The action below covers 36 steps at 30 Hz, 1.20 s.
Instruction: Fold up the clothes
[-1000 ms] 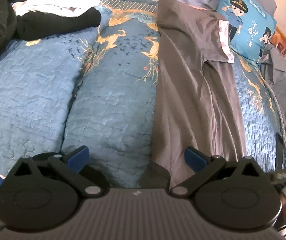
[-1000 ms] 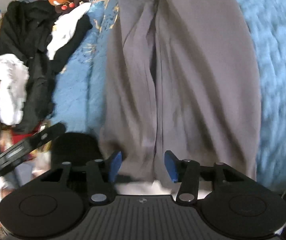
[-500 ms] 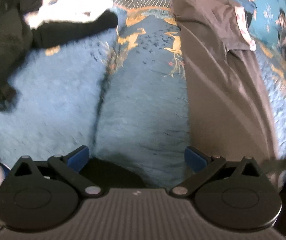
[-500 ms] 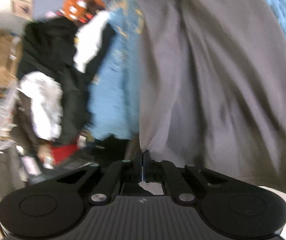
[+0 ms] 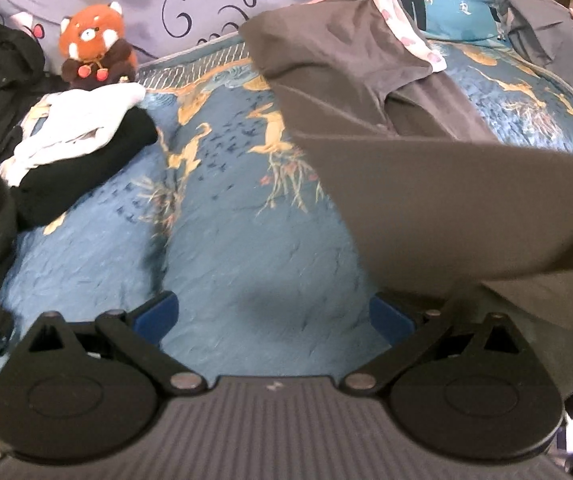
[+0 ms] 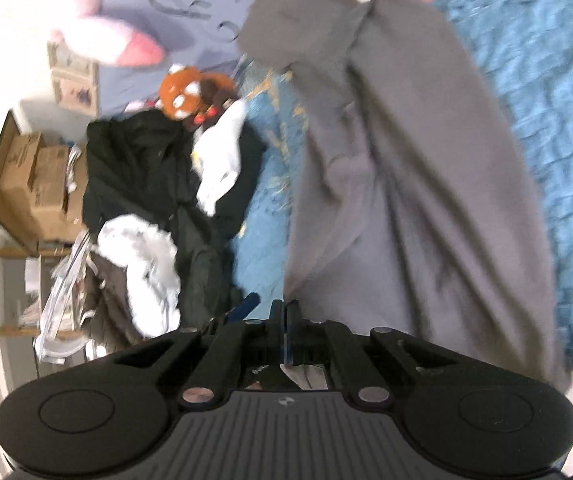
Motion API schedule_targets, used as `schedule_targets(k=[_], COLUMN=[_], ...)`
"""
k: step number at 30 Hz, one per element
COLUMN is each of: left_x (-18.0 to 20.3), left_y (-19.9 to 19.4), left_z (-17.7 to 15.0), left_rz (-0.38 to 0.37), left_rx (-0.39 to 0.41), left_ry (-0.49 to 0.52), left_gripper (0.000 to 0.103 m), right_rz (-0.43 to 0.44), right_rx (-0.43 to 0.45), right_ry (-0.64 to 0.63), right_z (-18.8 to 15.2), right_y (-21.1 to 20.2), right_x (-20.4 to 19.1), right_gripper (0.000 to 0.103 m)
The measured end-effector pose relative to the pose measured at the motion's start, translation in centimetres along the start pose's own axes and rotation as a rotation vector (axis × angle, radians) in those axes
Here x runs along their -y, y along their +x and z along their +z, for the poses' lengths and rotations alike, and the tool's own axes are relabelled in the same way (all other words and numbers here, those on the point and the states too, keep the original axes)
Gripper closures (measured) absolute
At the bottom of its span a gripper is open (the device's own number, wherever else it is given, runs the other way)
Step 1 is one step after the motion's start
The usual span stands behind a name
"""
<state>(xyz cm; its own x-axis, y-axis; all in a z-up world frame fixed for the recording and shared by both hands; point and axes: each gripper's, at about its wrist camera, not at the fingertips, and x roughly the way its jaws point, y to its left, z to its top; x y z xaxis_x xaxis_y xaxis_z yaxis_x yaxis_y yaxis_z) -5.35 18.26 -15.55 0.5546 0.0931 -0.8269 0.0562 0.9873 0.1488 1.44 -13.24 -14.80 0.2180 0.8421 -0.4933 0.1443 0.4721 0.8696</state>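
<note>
Lifted grey garment (image 5: pixel 446 200) — right hand-held gripper (image 6: pixel 285 316) clamped

Home bedroom: bed with blue quilt (image 5: pixel 226 248), pillows (image 5: pixel 438 0) at far end, plush toy (image 5: pixel 94 48), clothes pile (image 5: pixel 78 148) left, boxes (image 6: pixel 38 188).

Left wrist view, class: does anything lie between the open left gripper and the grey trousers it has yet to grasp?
Nothing visible does. Only bare blue quilt lies between the left gripper and the grey trousers, whose lifted near end hangs just beside its right finger. The folded black-and-white clothes sit well off to the left.
</note>
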Motion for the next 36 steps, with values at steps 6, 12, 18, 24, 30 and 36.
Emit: schedule_targets(k=[6,12,18,24,30,36], left_x=[3.2,6.6,3.8,-1.2,-3.9,-4.6], left_y=[2.8,2.0,-0.8,-2.9,-4.0,-4.6], left_z=[0.4,-2.4,-2.2,-0.3,-0.8,-2.2], left_rz=[-0.083,-0.307,-0.303,-0.09,-0.05,-0.049], left_rx=[-0.074,-0.14,-0.075,-0.016,-0.011,-0.02], left_ry=[0.04,0.128,0.015,-0.087,-0.15,-0.186], left_gripper=[0.0,0.001,0.0,0.0,0.0,0.0], right_rz=[-0.174,-0.268,-0.304,-0.442,-0.536,-0.599], right_rx=[0.077,0.057,0.07,0.044,-0.189,-0.375], right_ry=[0.045,0.08,-0.171,-0.929,-1.229,-1.403], right_z=[0.9,-0.1,-1.4,-5.5,-6.2,-8.6], right_y=[-1.7,-1.3,-1.9,3.2,11.9,15.5], right_x=[4.6,8.0,5.4,-4.0,-5.2,-4.5], right_gripper=[0.1,0.098,0.082,0.055,0.057,0.103])
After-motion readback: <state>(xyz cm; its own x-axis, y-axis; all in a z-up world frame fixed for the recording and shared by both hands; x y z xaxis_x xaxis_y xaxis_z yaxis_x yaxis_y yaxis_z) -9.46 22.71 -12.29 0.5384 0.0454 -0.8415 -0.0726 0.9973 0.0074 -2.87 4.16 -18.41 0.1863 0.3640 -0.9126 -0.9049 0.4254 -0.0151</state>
